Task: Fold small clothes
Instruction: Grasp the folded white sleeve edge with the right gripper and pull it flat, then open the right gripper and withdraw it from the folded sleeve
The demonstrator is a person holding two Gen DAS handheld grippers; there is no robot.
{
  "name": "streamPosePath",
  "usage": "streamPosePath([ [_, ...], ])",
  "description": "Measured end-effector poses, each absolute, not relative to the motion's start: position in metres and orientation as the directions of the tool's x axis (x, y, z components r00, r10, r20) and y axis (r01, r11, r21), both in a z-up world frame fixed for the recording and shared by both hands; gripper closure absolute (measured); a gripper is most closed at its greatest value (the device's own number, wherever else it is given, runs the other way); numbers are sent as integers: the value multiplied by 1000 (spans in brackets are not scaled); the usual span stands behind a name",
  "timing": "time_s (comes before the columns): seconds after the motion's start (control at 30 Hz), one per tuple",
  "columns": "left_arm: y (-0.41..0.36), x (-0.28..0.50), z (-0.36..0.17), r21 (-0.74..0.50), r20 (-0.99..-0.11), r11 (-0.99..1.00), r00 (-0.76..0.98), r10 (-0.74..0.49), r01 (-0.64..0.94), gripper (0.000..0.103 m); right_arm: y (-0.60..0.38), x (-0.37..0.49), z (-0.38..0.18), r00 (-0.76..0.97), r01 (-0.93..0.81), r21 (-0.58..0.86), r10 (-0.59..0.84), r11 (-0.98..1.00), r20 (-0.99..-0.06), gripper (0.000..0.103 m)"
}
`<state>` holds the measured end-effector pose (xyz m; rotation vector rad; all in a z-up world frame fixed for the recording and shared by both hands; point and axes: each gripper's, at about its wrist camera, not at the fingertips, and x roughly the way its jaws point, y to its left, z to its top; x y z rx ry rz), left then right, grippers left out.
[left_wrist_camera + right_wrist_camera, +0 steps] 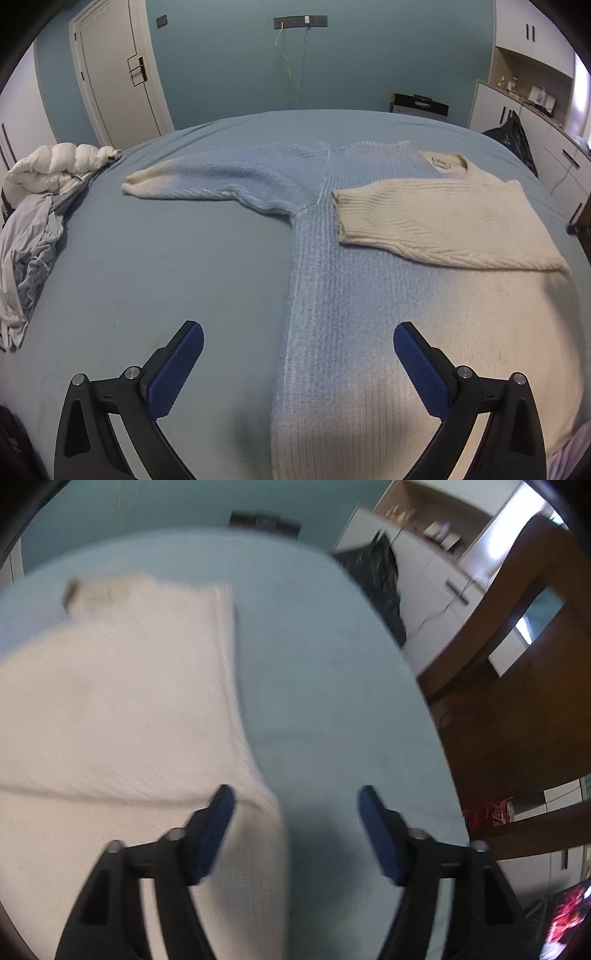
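A knit sweater (354,266), pale blue fading to cream, lies flat on the blue bed (147,266). Its left sleeve (207,181) stretches out to the left. Its right sleeve (436,221) is folded across the chest, cuff toward the middle. My left gripper (298,341) is open and empty above the sweater's lower left edge. In the blurred right wrist view, my right gripper (295,801) is open and empty over the sweater's right edge (122,701), with one finger above the cream knit and the other above the sheet (332,664).
A white duvet and grey clothes (33,206) are heaped at the bed's left edge. A black bag (513,136) and white cabinets (546,122) stand at the right. A wooden chair (517,683) stands close beside the bed on the right.
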<state>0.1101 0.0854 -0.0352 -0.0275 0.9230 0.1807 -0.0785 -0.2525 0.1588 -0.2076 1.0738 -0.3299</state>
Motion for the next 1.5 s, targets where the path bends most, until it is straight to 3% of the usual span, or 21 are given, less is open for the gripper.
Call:
streamPosePath([
  [0.1, 88, 108, -35, 47, -797, 985, 588, 139, -169, 0, -191, -58, 157, 445, 57, -186, -191, 981, -875, 15],
  [0.23, 91, 108, -36, 38, -799, 984, 585, 135, -175, 0, -62, -33, 120, 351, -218, -17, 62, 976, -934, 15],
  [0.37, 93, 109, -40, 34, -806, 984, 577, 131, -177, 0, 47, -33, 77, 376, -461, -127, 65, 878, -924, 16],
  [0.5, 94, 110, -43, 22, -815, 984, 567, 119, -175, 0, 99, -30, 42, 407, -537, -192, 52, 822, -912, 16],
  [0.53, 94, 110, -43, 19, -816, 985, 567, 115, -174, 0, 103, -27, 32, 393, -540, -197, 38, 818, -919, 21],
  [0.57, 94, 110, -43, 15, -816, 985, 567, 113, -173, 0, 105, -21, 21, 372, -543, -201, 19, 815, -928, 33],
  [0.6, 94, 110, -43, 11, -816, 985, 568, 110, -175, 0, 104, -16, 13, 350, -549, -193, 14, 814, -937, 67],
  [0.67, 95, 109, -42, -1, -815, 984, 570, 102, -176, 0, 98, -7, 15, 380, -516, -178, 38, 838, -924, 94],
  [0.87, 98, 110, -41, -12, -813, 983, 574, 97, -183, 0, 53, 27, 52, 343, -422, 126, 286, 898, -895, 97],
  [0.97, 98, 112, -44, -4, -819, 983, 565, 101, -182, 0, 70, 19, 27, 200, -415, 244, 349, 876, -916, 90],
  [1.03, 96, 111, -45, 1, -822, 984, 561, 104, -181, 0, 79, 11, 1, 116, -396, 250, 318, 884, -941, 69],
  [1.1, 95, 111, -47, 6, -824, 984, 557, 105, -176, 0, 60, 10, -2, 88, -354, 371, 426, 859, -900, 68],
  [1.17, 93, 112, -47, 4, -825, 985, 556, 101, -173, 0, 22, 21, 14, 95, -282, 554, 597, 783, -797, 47],
  [1.23, 91, 112, -47, 6, -825, 985, 556, 101, -171, 0, -18, 26, 30, 164, -234, 628, 667, 742, -727, 17],
  [1.27, 90, 112, -47, 9, -824, 986, 557, 103, -169, 0, -48, 38, 35, 246, -199, 630, 660, 751, -710, 13],
  [1.37, 87, 112, -46, 14, -822, 986, 559, 106, -166, 0, -119, 69, 45, 447, -86, 499, 481, 862, -754, 11],
  [1.5, 83, 116, -49, 22, -826, 987, 554, 108, -160, 0, -203, 120, 32, 515, 150, 207, 103, 967, -851, 11],
])
